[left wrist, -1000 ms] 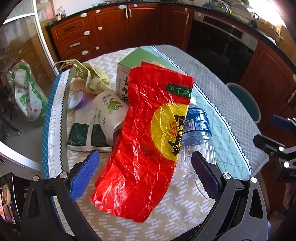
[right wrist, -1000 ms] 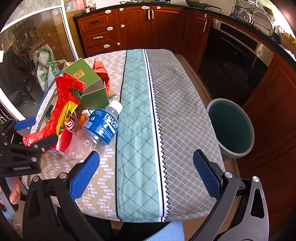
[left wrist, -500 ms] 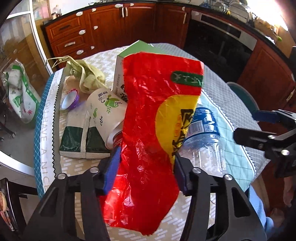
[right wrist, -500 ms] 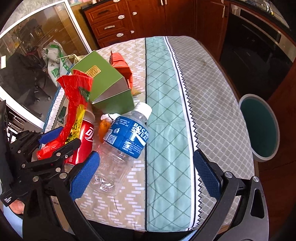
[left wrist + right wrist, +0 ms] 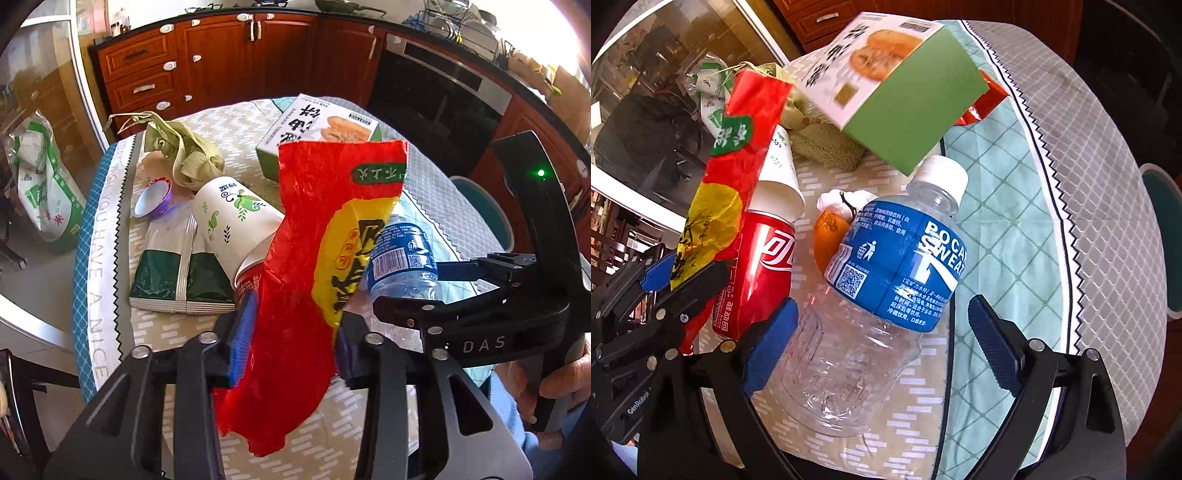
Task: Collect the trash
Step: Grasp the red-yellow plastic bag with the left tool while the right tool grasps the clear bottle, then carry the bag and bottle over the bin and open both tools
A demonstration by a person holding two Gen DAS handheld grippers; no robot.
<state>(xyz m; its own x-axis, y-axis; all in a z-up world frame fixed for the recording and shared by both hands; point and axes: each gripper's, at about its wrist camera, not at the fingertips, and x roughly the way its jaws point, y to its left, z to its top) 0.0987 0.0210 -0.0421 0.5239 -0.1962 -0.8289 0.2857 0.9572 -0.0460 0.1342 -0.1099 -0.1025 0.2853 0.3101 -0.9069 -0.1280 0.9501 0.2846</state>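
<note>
My left gripper [image 5: 291, 336] is shut on a red and yellow snack wrapper [image 5: 321, 258] and holds it up above the table; the wrapper also shows in the right wrist view [image 5: 738, 155]. My right gripper [image 5: 882, 343] is open, its jaws on either side of an empty clear plastic bottle with a blue label [image 5: 886, 288] that lies on the tablecloth. The bottle also shows in the left wrist view [image 5: 402, 254], with the right gripper's arm [image 5: 480, 314] over it.
On the table lie a red cola can [image 5: 757, 277], a paper cup [image 5: 236, 225], a green and white box [image 5: 886, 74], green sachets [image 5: 177, 280], leaf wrappings [image 5: 184, 155], a purple cup [image 5: 153, 194] and orange peel [image 5: 827, 240]. A teal bin [image 5: 484, 210] stands on the floor at the right.
My left gripper shut on the wrapper and lifted it. My right gripper moved in low toward the bottle until its open jaws came to either side of it.
</note>
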